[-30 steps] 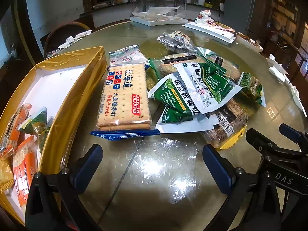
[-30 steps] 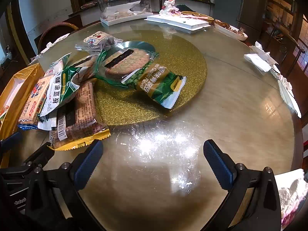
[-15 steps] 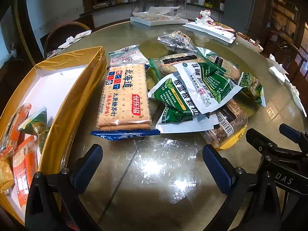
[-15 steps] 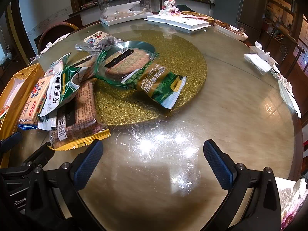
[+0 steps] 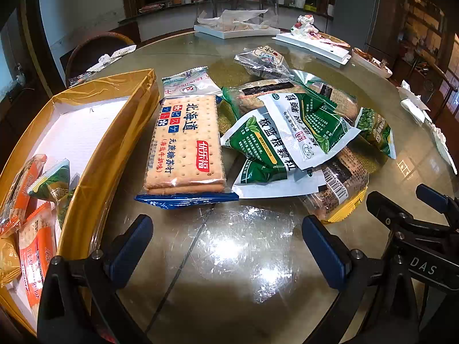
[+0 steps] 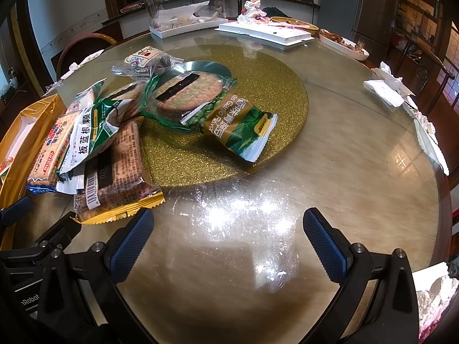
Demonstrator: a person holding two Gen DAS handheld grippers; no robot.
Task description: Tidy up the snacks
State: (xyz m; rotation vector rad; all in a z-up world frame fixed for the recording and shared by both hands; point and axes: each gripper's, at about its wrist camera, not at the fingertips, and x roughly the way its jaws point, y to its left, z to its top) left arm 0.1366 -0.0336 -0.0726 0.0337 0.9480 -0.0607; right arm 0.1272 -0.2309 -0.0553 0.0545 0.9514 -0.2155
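Note:
A pile of snack packets lies on the round glass table. A cracker pack (image 5: pixel 185 146) with a blue edge sits beside a gold box (image 5: pixel 94 154) that holds several orange and green packets (image 5: pixel 34 200). Green and white sachets (image 5: pixel 287 132) overlap a brown biscuit pack with a yellow edge (image 6: pixel 117 172). A green garlic cracker pack (image 6: pixel 218 111) lies on the gold glitter turntable (image 6: pixel 275 91). My left gripper (image 5: pixel 226 246) is open and empty, just short of the cracker pack. My right gripper (image 6: pixel 228 240) is open and empty above bare glass, right of the biscuit pack.
White trays (image 6: pixel 264 33) and a clear-lidded tray (image 6: pixel 183 25) stand at the table's far side. Crumpled tissues (image 6: pixel 387 86) lie along the right edge. A chair back (image 5: pixel 97 48) stands at the far left. The right gripper's body (image 5: pixel 416 229) shows in the left wrist view.

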